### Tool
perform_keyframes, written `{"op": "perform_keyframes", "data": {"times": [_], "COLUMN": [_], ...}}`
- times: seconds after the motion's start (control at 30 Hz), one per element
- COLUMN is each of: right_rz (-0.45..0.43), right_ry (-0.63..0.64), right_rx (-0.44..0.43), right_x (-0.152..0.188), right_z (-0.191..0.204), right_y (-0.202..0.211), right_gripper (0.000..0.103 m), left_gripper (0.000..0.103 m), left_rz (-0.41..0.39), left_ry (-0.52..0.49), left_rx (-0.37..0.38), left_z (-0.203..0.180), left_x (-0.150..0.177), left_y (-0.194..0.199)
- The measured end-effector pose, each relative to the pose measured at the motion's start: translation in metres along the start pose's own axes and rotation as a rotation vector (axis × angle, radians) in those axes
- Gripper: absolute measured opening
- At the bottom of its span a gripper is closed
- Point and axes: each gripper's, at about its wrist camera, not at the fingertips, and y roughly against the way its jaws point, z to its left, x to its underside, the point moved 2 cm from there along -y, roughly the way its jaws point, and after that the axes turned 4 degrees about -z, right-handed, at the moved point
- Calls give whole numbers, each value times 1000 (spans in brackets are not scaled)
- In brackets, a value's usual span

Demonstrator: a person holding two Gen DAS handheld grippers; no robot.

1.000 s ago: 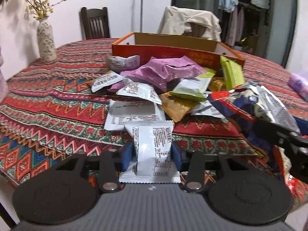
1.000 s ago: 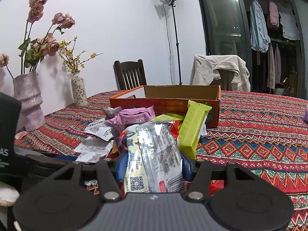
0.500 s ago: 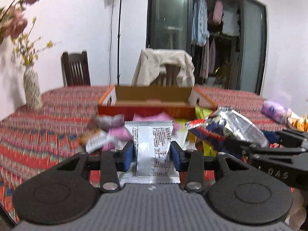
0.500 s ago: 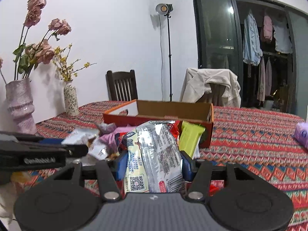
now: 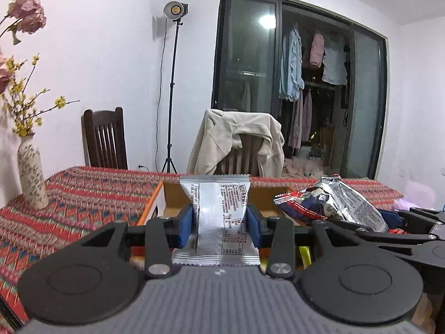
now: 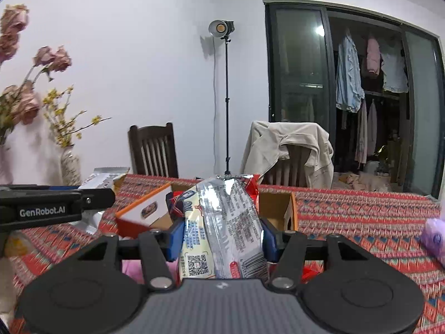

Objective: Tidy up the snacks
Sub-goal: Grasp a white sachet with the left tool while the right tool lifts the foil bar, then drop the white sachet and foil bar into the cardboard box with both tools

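Above the desk [image 5: 83, 194], your left gripper [image 5: 219, 222] clamps a silver packet [image 5: 218, 211] and your right gripper [image 6: 222, 236] a foil bag [image 6: 228, 222], both short of the box [image 6: 278, 208]. Carry each over the rim, lower, then release flat, side by side.

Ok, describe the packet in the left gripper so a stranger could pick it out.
Start at the patterned table and find the cardboard box on it. In front of the box, the left gripper pinches a small silver packet upright. Unlike the bigger red-and-blue bag to its right, it is plain silver with black print.
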Motion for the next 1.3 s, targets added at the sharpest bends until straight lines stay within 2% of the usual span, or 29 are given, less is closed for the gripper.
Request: {"op": "perform_keyframes", "data": {"times": [0.27,0.47,0.6,0.73,0.83,0.87,0.93,0.97,1.0,1.07,1.3], "right_rz": [40,64,67,102,128,134,140,141,138,127,120], "right_ry": [-31,-71,-82,-98,-105,-105,-107,-114,-124,-136,-151], "right_rx": [67,122,123,111,103,102,102,99,99,94,87], "right_x": [-31,-24,-12,-2,6,7,9,9,10,10,8], "right_z": [-9,-22,-33,-41,-42,-43,-44,-45,-47,-49,-50], "right_y": [-86,-145,-162,-176,-180,-182,-181,-180,-178,-175,-164], "right_gripper": [55,55,55,55,55,57,60,72,90,101,103], "left_gripper": [42,42,42,42,43,47,68,84,93,103,103], "left_rz": [-3,39,70,119,123,121,111,93,73,42,-10], "left_ry": [44,73,78,73,75,81,78,78,74,62,48], "left_rx": [-40,-84,-109,-101,-92,-88,-87,-95,-104,-112,-108], "left_z": [12,22,31,37,41,41,42,42,40,37,27], "left_x": [-27,-22,-8,5,11,12,13,14,14,14,7], "left_y": [-75,-138,-163,-179,-181,-180,-178,-175,-172,-168,-155]}}
